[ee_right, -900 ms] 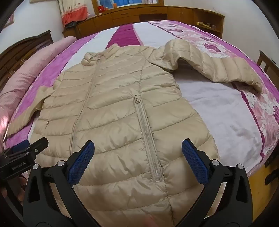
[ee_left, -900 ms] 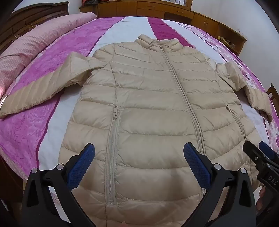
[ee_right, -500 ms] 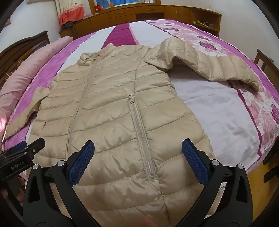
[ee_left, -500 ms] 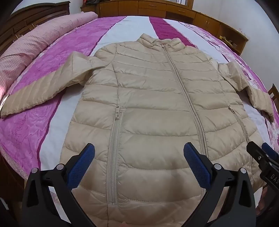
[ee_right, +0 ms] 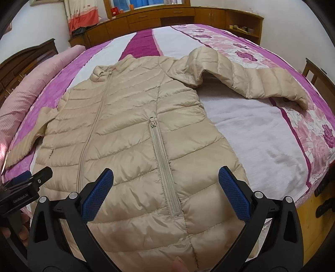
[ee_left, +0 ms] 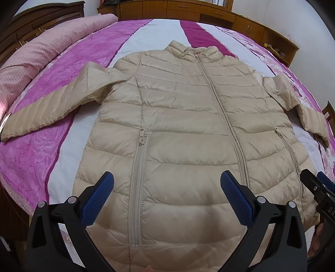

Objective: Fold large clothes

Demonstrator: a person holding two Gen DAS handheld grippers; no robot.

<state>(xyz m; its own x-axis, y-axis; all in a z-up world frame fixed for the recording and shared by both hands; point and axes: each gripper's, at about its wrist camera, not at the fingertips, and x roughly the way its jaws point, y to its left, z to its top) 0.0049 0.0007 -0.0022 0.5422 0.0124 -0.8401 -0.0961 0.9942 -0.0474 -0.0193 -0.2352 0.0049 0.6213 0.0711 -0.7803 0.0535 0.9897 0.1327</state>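
A beige quilted puffer jacket [ee_left: 184, 125] lies front up and zipped on the bed, collar far, hem near, both sleeves spread out. It also shows in the right wrist view [ee_right: 129, 129]. My left gripper [ee_left: 167, 188] is open and empty, hovering over the hem around the left pocket zip [ee_left: 139, 173]. My right gripper [ee_right: 165, 184] is open and empty over the hem around the right pocket zip [ee_right: 163, 159]. Each gripper shows at the edge of the other's view: the right one [ee_left: 318, 188] and the left one [ee_right: 27, 184].
The bed has a purple, white and floral cover [ee_left: 62, 62]. A pink rolled quilt [ee_left: 41, 48] lies along the left. Wooden cabinets [ee_right: 167, 18] stand behind the bed, and a wooden chair [ee_right: 318, 73] at the right.
Both grippers have drawn back and risen slightly, so the jacket sits a little farther off and lower in both views. The jaws stay open. The jacket has not moved.
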